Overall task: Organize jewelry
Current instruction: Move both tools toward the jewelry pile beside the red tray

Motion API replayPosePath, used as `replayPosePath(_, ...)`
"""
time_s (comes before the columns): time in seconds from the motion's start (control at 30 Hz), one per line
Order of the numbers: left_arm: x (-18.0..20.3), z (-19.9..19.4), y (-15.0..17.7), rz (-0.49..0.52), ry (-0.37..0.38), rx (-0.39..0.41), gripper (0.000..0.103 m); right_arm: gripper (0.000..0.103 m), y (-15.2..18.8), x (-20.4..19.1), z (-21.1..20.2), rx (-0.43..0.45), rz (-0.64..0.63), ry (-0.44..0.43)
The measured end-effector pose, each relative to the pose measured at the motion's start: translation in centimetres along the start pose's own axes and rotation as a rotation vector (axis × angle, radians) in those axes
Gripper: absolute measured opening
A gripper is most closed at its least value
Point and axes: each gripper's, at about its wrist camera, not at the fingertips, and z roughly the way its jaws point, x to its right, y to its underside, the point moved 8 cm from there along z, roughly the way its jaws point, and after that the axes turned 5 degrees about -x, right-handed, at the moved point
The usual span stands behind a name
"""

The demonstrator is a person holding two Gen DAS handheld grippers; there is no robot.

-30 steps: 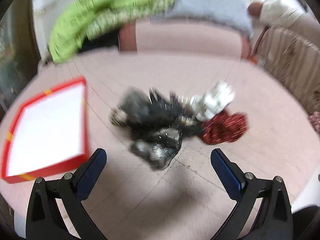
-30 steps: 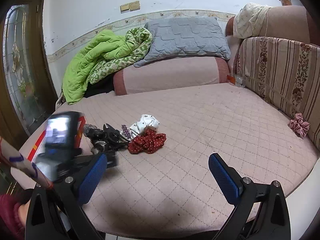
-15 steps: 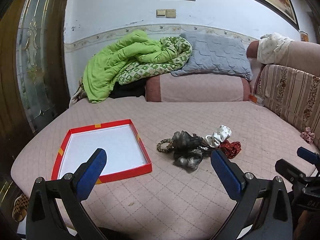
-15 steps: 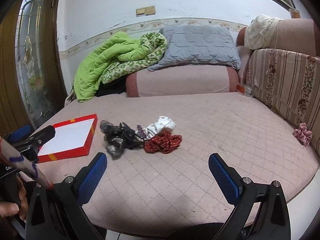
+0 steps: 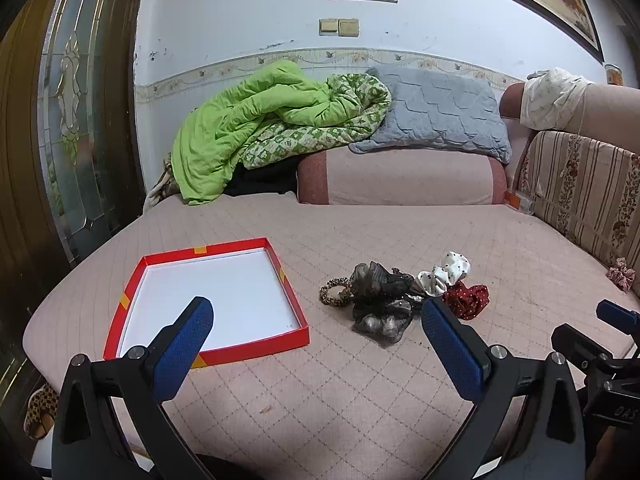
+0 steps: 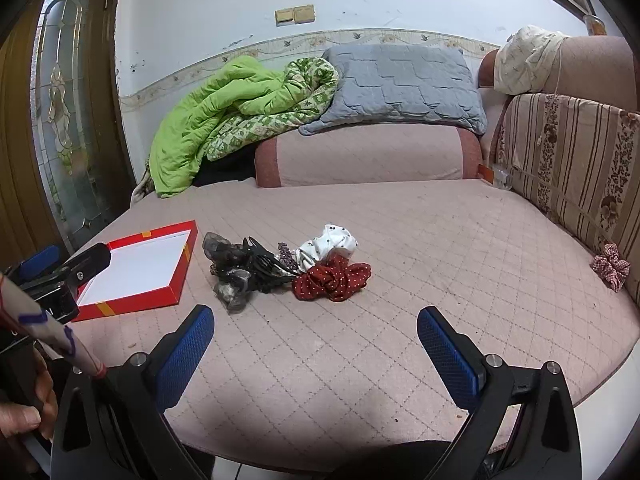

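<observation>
So the whole thing is laid out on a pink quilted mattress (image 5: pixel 360 380) with a diamond stitch pattern, pushed up against a white wall (image 5: pixel 240 20) that has a floral border strip and a couple of beige switch plates (image 5: pixel 339 27). At the far end there's a pink bolster (image 5: pixel 400 180) with a grey quilted pillow (image 5: pixel 436 116) on top, and a bright green comforter (image 5: pixel 256 120) bunched up beside it. A striped floral sofa back (image 6: pixel 572 148) runs along the right edge, and a stained-glass wooden door (image 5: pixel 68 120) stands on the left.

Left gripper (image 5: pixel 316 344) is spread wide, nothing in it, hovering over the near edge. Right gripper (image 6: pixel 314 348) is the same: wide open and empty.

The pile of hair accessories (image 5: pixel 384 300) sits mid-mattress: leopard-print scrunchie (image 5: pixel 335 291), dark sheer one, white dotted scrunchie (image 6: pixel 328 244) and red dotted scrunchie (image 6: pixel 332 278) all touching. The shallow red box (image 5: pixel 256 350) with white inside lies just left of them. One checked scrunchie (image 6: pixel 610 266) is well apart, by the sofa back.
</observation>
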Motion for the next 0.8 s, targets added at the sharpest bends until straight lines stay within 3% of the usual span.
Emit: replayPosePath(0.8, -0.04, 0.30, 0.15, 0.011, -0.013, -0.032, 0.103, 0.103, 0.11, -0.08, 0.12, -0.010, -0.010, 0.004)
